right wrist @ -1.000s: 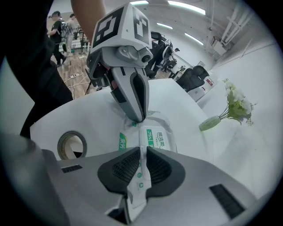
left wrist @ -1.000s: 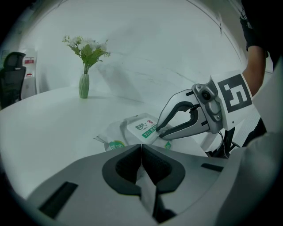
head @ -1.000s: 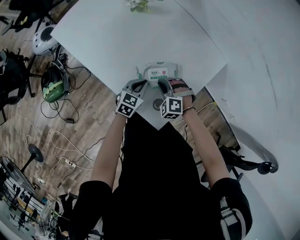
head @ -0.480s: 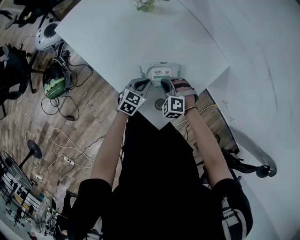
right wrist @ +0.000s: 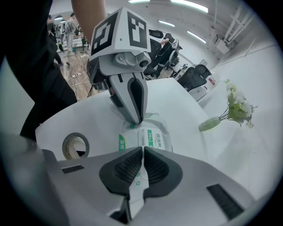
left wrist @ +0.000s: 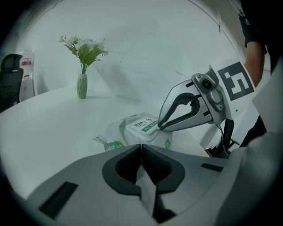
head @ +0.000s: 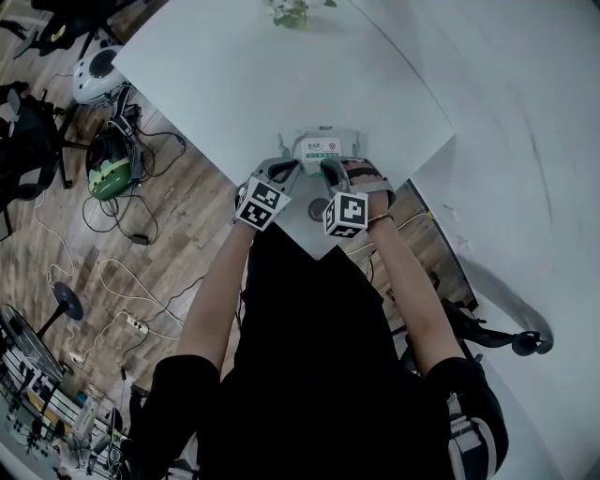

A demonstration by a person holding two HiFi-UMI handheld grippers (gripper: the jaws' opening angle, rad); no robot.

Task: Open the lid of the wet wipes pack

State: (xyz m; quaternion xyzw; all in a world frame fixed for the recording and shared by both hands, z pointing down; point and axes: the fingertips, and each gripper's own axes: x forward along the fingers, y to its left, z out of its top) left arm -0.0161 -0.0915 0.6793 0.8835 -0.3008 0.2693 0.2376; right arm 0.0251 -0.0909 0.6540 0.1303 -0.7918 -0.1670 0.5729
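Table: white table (head: 281,84), bare-topped.
Floor: wooden planks (head: 187,234) left of the table, strewn with cables (head: 112,277).
Furniture: black office chairs (head: 23,155) beyond the table's left edge.
Decor: flower vase (left wrist: 82,85) on the table's far end.
Light: ceiling strips (right wrist: 196,6).

The lid label (right wrist: 154,139) of the wet wipes pack (right wrist: 128,139) seems to read "75%"; rest illegible.

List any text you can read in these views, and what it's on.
"75%" (likely): lid label of the wet wipes pack.
Other characters on that label: too small to read.
Green logo on the pack wrapper: blurred, unreadable.
Left marker cube, right marker cube: black-and-white square patterns, no words.
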